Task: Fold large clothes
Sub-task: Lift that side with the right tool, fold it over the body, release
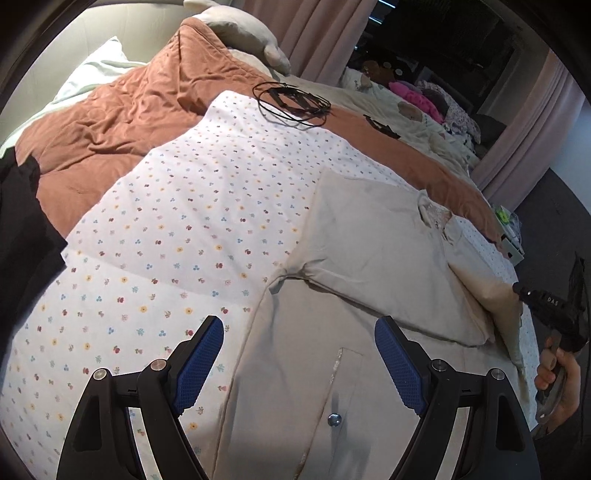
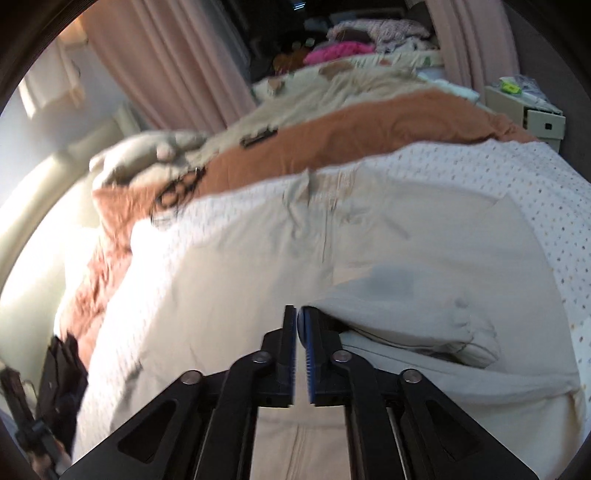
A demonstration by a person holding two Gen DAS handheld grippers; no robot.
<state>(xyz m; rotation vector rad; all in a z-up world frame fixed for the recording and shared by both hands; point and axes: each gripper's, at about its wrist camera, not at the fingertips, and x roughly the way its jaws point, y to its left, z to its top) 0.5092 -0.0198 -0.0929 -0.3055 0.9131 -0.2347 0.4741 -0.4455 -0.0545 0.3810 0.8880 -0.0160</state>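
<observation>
Beige jacket point(image 1: 354, 236) lies half-folded on the floral sheet point(image 1: 184, 206) of the bed. My left jaws point(image 1: 299, 362) gape wide and empty above it; my right jaws point(image 2: 300, 350) stand barely parted, gripping nothing. Loose, the folded sleeve point(image 2: 406, 314) could slide back open.

My bedroom, lit from one side — pale pink curtains point(image 1: 314, 33) hang behind the bed point(image 1: 110, 122) with its rust-brown quilt, a cream padded headboard point(image 1: 74, 40), and a white bedside drawer unit point(image 2: 535, 118).
</observation>
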